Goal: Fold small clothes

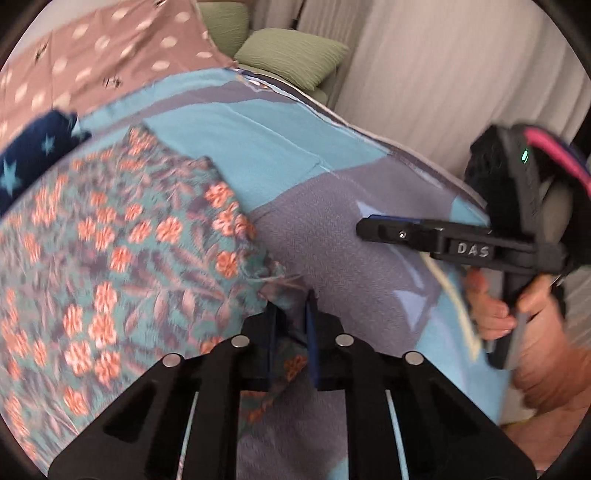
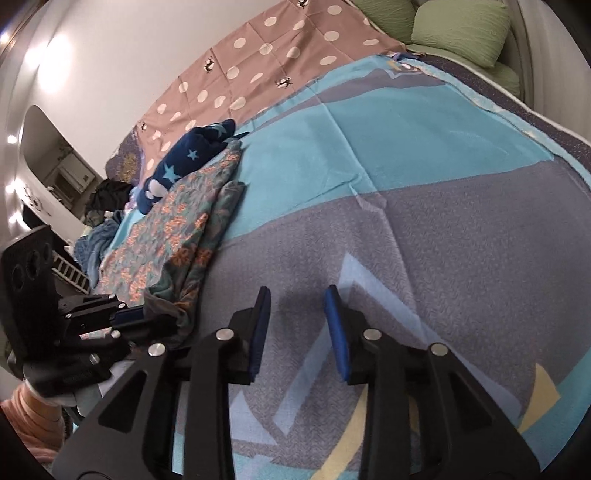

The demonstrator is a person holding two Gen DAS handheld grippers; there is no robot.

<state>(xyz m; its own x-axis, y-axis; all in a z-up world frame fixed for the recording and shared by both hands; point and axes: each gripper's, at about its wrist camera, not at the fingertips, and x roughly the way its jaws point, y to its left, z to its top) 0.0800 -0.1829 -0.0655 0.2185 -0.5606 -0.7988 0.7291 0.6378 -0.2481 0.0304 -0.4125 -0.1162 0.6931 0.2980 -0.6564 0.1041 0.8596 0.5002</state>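
Note:
A teal floral garment with orange flowers lies on the bed, partly folded over itself. My left gripper is shut on its near corner, the cloth pinched between the blue pads. In the right wrist view the same garment lies at the left, with the left gripper clamped on its lower corner. My right gripper is open and empty, hovering over the grey and blue bedspread. It also shows in the left wrist view at the right, held by a hand.
A navy star-print garment lies beyond the floral one. A brown polka-dot sheet covers the far side of the bed. Green pillows sit at the head. More clothes are piled off the left edge.

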